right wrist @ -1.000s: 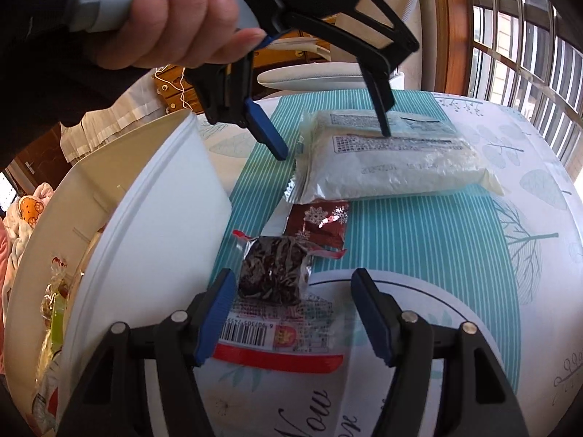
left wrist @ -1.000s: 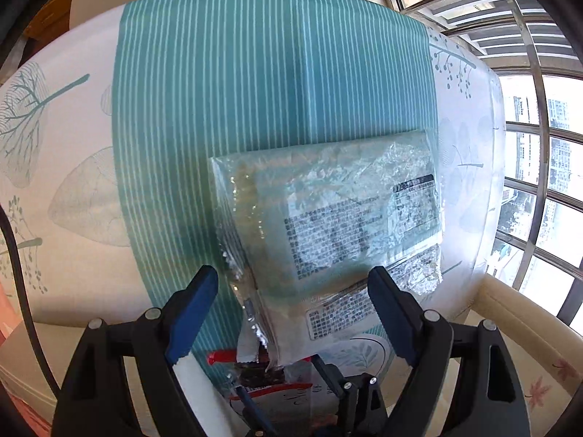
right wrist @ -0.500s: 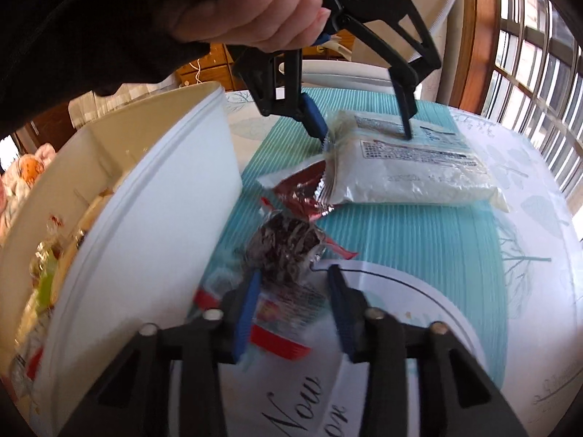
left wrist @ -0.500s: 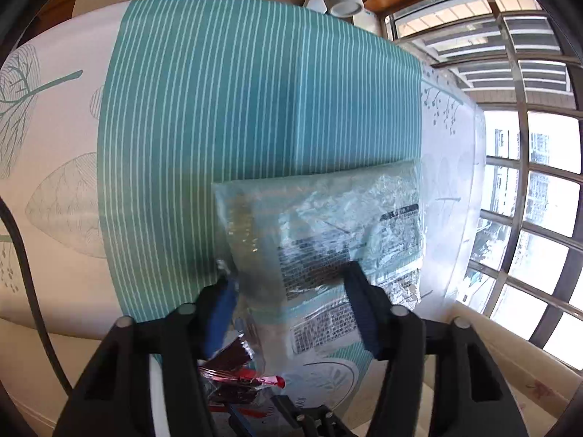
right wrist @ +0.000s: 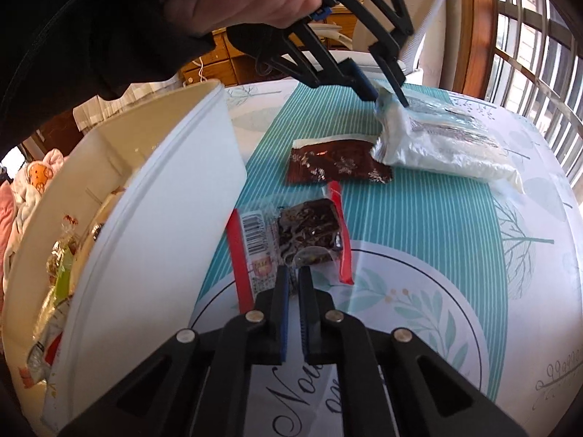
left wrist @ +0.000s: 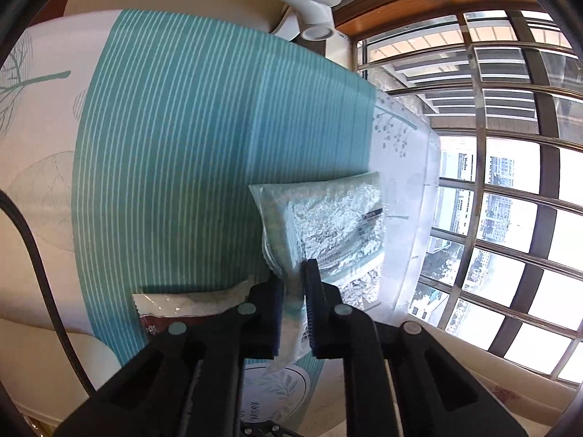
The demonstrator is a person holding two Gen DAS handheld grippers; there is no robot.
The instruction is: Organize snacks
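Two snacks are in our tongs at this moment. Our left gripper point(left wrist: 293, 284) is closing on the near corner of the big silver bag point(left wrist: 328, 225), and the crinkly film is bunched up between its pads. Our right gripper point(right wrist: 293, 284) is pressed together on the clear edge of the small dark snack point(right wrist: 309, 233), which lies on the striped cloth point(right wrist: 419, 225) just beside the white bin point(right wrist: 153, 218). The big bag lies farther from the bin, past a dark red packet point(right wrist: 335, 162). We think the big bag is soft and floppy (and shiny, so maybe slippery), so it may sag when lifted. The small snack looks light, and its flat sealed edge is a good place to pinch.
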